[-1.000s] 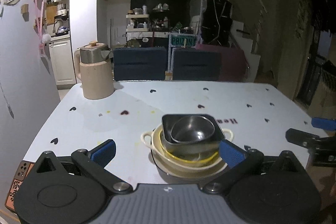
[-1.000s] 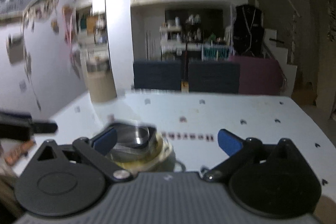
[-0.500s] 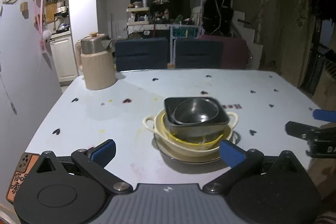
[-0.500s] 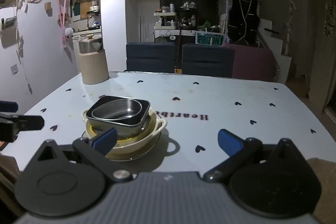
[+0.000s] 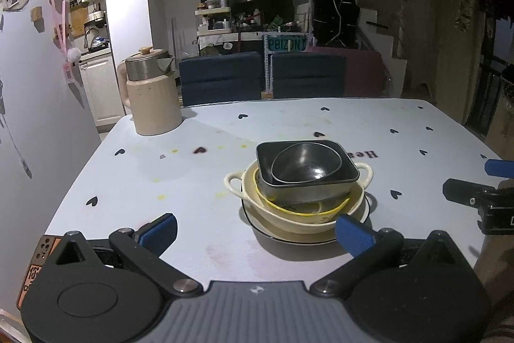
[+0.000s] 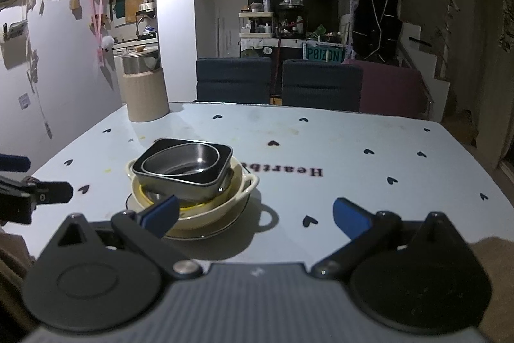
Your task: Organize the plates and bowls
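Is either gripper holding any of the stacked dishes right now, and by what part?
Nothing is held. The left gripper and right gripper are both open and empty, short of the stack topped by the dark square bowl.

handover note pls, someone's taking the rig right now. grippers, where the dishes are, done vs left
Left gripper: open, empty, near the table edge, facing the stack.
Right gripper: open, empty, stack ahead on its left.
Dishes: one nested stack mid-table. Metal bowl sits in the dark square dish, that in the cream two-handled bowl, which rests on a dark-rimmed plate. A yellow rim shows inside the cream bowl.
Kettle stands apart at the far left corner.
Done: everything visible is stacked.
Left: probably only backing away; confirm no stray dishes off camera.
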`<state>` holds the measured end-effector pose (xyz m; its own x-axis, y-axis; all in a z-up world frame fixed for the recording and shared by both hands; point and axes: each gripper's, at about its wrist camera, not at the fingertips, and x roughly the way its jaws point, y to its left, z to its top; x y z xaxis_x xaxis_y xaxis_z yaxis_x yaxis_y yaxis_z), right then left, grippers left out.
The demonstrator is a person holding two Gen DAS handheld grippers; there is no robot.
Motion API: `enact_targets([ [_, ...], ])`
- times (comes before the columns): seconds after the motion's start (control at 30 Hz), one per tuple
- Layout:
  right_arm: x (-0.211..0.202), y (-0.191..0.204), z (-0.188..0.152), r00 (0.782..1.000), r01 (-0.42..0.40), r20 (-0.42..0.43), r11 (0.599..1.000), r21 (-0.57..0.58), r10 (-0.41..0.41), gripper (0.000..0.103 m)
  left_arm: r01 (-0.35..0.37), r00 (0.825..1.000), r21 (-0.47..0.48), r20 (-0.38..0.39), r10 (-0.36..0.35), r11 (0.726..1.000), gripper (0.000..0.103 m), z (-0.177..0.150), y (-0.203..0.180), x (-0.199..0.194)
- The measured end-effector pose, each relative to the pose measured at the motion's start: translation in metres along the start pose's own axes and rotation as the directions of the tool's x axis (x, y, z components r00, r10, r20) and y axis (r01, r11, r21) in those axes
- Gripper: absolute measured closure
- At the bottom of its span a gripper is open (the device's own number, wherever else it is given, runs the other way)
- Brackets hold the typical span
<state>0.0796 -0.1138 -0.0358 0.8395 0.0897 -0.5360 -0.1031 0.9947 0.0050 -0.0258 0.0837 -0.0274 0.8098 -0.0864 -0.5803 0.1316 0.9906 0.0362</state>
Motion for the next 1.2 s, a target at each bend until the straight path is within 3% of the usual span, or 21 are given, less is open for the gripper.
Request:
enact_targets([
  [1.2, 0.0025, 0.0025, 0.0003, 1.0, -0.003, -0.003, 1.0, 0.003, 0.003, 0.0, 0.008, 1.0, -0.001, -0.006, -0.008, 1.0, 0.0, 0.0009, -0.0005, 0.002],
])
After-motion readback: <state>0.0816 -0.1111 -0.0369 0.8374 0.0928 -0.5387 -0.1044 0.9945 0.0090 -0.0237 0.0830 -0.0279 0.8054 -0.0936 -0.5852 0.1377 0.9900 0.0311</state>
